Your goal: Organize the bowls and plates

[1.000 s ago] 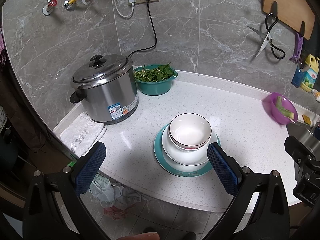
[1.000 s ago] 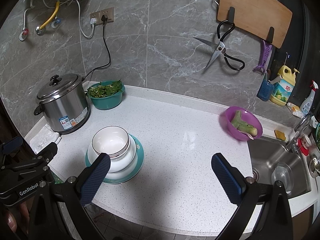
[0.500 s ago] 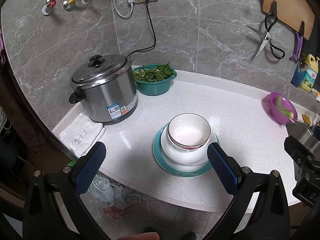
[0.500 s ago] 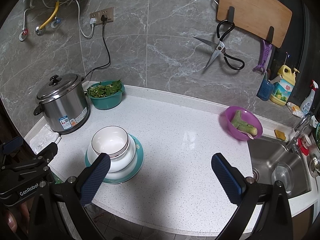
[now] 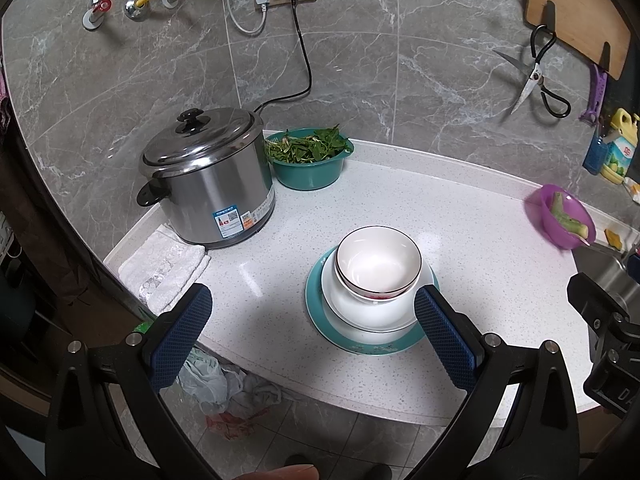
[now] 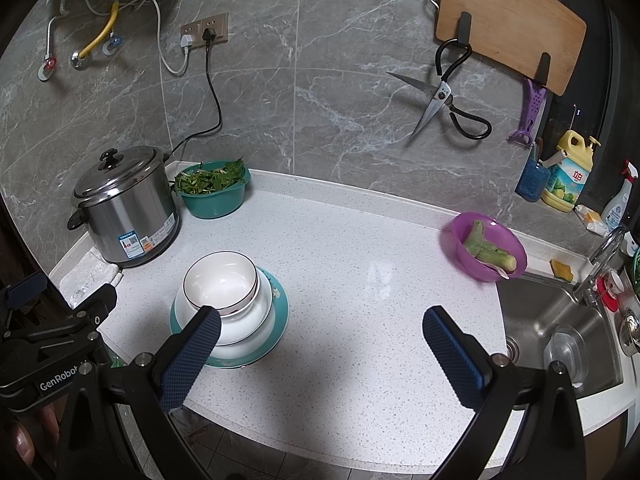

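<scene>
A white bowl with a dark rim point(image 5: 378, 262) point(image 6: 220, 282) sits nested on a white plate point(image 5: 368, 312) point(image 6: 256, 320), which lies on a teal plate point(image 5: 360, 344) point(image 6: 280, 312) near the counter's front edge. My left gripper point(image 5: 312, 336) is open and empty, held above and in front of the stack. My right gripper point(image 6: 320, 354) is open and empty, to the right of the stack over bare counter. The left gripper's body point(image 6: 48, 344) shows at the left of the right wrist view.
A steel rice cooker point(image 5: 208, 176) and a teal basin of greens point(image 5: 310, 160) stand at the back left, a white towel point(image 5: 164, 260) beside them. A purple bowl with vegetable pieces point(image 6: 486, 246) sits by the sink point(image 6: 560, 328). Scissors point(image 6: 444, 100) and a cutting board point(image 6: 508, 20) hang on the wall.
</scene>
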A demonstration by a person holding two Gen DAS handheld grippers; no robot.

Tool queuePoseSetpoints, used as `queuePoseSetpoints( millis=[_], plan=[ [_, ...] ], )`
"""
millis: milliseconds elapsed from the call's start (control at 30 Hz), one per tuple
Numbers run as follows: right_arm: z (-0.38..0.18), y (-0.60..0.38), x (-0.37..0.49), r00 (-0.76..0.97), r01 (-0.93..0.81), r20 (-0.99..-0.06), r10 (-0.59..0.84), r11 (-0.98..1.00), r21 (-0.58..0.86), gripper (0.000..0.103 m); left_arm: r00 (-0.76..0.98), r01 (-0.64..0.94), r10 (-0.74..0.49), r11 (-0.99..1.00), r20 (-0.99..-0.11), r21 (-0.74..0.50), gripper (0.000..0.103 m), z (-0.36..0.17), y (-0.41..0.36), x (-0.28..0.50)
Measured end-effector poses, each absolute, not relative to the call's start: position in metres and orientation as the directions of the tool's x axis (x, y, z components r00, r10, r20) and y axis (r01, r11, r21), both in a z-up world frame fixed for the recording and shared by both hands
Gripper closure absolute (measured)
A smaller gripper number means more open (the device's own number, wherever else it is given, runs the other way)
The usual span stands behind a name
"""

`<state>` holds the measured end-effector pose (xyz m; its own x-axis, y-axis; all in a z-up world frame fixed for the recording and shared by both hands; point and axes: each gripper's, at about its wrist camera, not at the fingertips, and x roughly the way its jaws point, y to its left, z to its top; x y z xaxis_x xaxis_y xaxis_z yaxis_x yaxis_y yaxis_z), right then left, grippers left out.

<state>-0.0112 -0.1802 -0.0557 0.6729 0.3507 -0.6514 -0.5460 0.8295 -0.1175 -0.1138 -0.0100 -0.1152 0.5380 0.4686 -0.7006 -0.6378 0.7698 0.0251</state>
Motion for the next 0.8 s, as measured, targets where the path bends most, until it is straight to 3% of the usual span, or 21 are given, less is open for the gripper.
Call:
queuePoseSetpoints(
  millis=[800],
  plan=[
    [-0.0567,-0.179,-0.0112,0.672,-0.546,-0.652,0.351,0.83,-0.117,0.0,0.547,-0.647,0.474,0.762,-0.69,0.011,0.0,-0.1141,-0.0175,-0.1145]
  ],
)
